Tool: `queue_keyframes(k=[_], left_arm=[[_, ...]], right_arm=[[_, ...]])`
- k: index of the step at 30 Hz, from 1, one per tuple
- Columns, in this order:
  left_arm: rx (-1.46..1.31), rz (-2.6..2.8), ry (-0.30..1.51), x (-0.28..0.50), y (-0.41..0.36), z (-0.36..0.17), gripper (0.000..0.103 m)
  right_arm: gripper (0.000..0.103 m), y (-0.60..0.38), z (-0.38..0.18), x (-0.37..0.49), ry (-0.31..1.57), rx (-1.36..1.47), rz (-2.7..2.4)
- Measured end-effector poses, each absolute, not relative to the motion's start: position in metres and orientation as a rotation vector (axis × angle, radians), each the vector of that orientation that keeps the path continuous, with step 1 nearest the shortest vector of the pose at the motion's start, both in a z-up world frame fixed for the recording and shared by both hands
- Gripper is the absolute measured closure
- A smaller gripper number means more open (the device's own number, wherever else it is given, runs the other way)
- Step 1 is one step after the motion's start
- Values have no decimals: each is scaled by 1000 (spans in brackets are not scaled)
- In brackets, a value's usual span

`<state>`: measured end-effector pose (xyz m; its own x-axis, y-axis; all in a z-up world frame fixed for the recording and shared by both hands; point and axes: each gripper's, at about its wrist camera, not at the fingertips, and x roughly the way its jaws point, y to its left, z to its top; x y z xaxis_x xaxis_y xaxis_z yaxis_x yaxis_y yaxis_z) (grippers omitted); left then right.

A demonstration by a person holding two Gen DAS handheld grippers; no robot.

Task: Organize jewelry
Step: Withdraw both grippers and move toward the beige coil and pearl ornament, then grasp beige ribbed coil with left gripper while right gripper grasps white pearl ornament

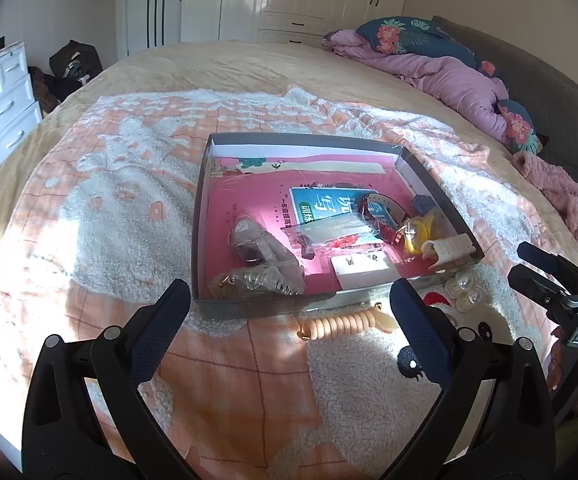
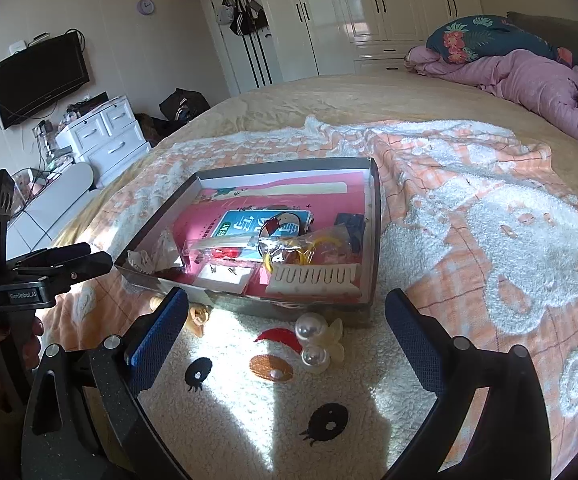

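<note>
Both tools angled down at box [image 1: 441, 194], left tool [image 1: 289, 300] wide open, empty

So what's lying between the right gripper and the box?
In the right wrist view, a pearl hair clip lies on the blanket between the open right gripper and the box.

Right gripper [image 2: 287, 300]: held wide apart, nothing between the fingers.
Box [image 2: 375, 216]: set on the blanket [image 2: 469, 208], jewelry packets seen inside.
Pearl clip [image 2: 317, 340]: laid just before the box.
Left gripper [image 2: 89, 258]: seen at left.
</note>
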<state>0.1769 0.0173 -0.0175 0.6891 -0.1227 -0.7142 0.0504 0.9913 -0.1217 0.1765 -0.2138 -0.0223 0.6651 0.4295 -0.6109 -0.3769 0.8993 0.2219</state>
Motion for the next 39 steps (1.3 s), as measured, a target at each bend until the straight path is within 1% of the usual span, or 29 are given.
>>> queue_keyframes(k=[10, 21, 22, 23, 25, 27, 29, 34, 39], left_arm=[[-98, -109, 862, 171, 11, -37, 10], [-136, -154, 961, 171, -4, -65, 10], [-143, -161, 970, 172, -5, -67, 10], [-149, -164, 981, 173, -6, -70, 10], [-158, -169, 993, 175, -9, -73, 10], [-170, -172, 1008, 180, -13, -76, 10], [-184, -178, 1015, 184, -17, -78, 10], [-194, -150, 1036, 201, -26, -85, 10], [-143, -91, 1054, 216, -35, -92, 10]], right_arm=[[5, -218, -37, 169, 748, 70, 451], [5, -208, -74, 184, 820, 53, 443], [9, -208, -78, 187, 827, 52, 442], [17, -208, -82, 191, 840, 49, 441], [25, -208, -89, 198, 861, 50, 442], [37, -208, -93, 202, 858, 41, 443], [68, -211, -92, 203, 847, 50, 470], [69, -219, -89, 201, 837, 73, 498], [69, -228, -87, 195, 827, 96, 511]])
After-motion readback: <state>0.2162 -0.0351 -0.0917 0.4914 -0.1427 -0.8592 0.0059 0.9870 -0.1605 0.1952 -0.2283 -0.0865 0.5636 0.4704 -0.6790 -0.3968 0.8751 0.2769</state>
